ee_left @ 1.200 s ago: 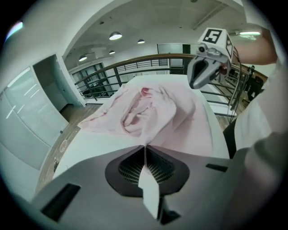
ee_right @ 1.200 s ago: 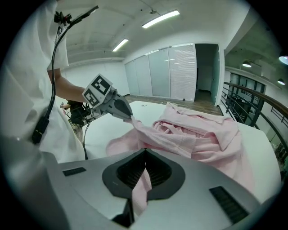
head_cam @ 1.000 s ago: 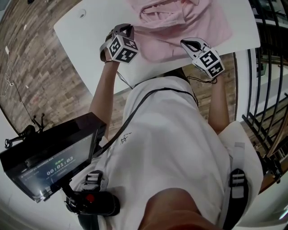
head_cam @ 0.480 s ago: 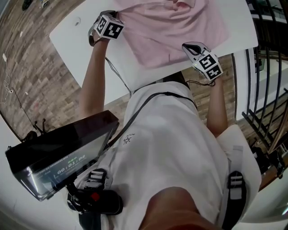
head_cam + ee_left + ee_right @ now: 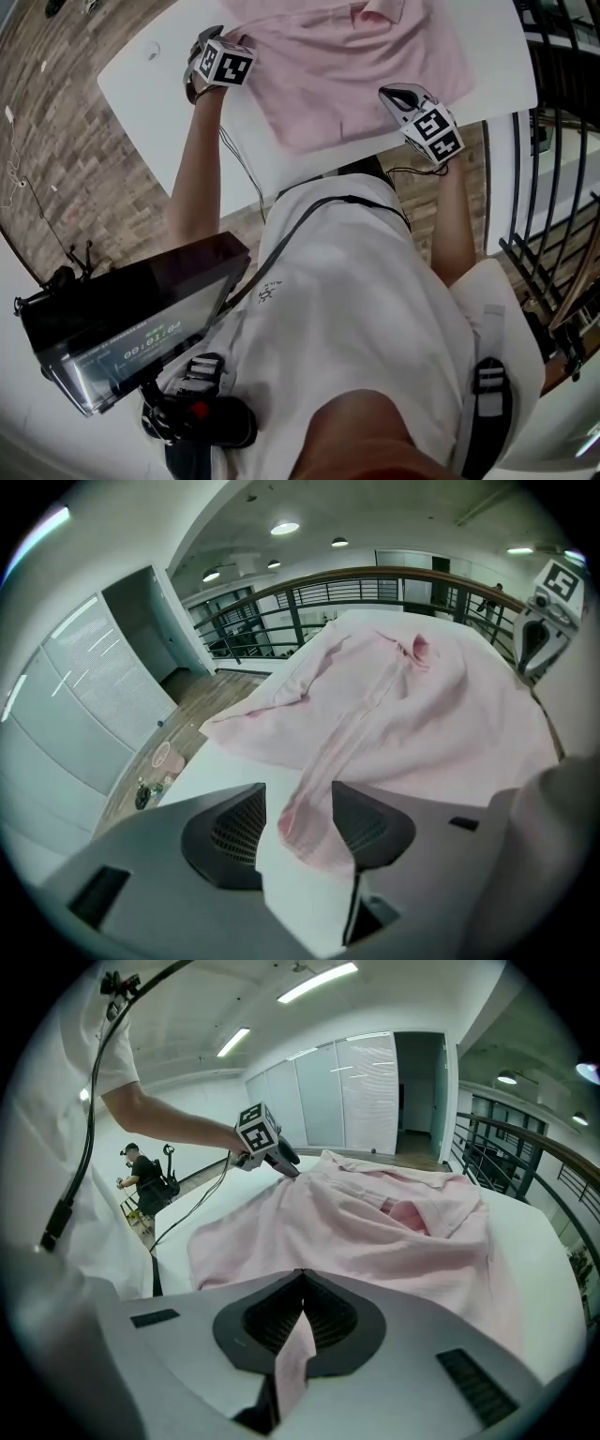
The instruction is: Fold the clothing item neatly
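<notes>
Pink cloth shirt lies spread out on the white table. The left gripper has just been opening its fingers. They are wide apart, with the shirt's edge between them. The right gripper pinches the shirt's edge tight.

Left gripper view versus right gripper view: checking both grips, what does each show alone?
Only the left gripper view: the jaws of the left gripper, just opened, a hem of the pink shirt loose between them. Only the right gripper view: the jaws of the right gripper, shut on a shirt fold. Both: the shirt spread on the white table.
</notes>
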The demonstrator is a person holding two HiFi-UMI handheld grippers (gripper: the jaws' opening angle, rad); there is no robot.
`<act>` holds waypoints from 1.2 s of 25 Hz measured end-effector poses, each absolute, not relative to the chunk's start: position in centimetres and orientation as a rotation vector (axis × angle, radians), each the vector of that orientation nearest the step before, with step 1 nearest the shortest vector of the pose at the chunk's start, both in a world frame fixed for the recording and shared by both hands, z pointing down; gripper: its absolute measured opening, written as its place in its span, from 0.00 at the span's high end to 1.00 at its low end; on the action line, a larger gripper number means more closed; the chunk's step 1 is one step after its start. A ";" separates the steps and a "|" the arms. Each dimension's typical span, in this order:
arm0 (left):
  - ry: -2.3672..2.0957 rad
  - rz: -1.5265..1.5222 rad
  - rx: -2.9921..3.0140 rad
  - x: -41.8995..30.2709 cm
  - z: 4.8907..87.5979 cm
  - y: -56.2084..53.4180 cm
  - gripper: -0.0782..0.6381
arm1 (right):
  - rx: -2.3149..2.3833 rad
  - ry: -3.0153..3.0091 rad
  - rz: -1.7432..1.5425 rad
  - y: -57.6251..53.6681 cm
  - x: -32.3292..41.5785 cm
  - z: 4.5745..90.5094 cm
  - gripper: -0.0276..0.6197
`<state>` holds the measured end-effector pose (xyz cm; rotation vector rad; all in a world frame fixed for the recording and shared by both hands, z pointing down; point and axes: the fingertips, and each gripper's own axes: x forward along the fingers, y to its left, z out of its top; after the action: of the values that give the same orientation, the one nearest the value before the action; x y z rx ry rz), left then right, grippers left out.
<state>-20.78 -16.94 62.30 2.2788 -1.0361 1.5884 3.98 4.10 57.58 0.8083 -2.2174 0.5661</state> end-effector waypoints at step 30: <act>-0.251 1.380 2.494 4.9 57.5 5.2 0.89 | 0.404 -2.207 0.212 -3.3 7.4 56.2 0.90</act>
<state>4.93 5.24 57.48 2.4936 -0.2514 1.3803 7.36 -3.27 56.21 0.4044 -2.2074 0.2120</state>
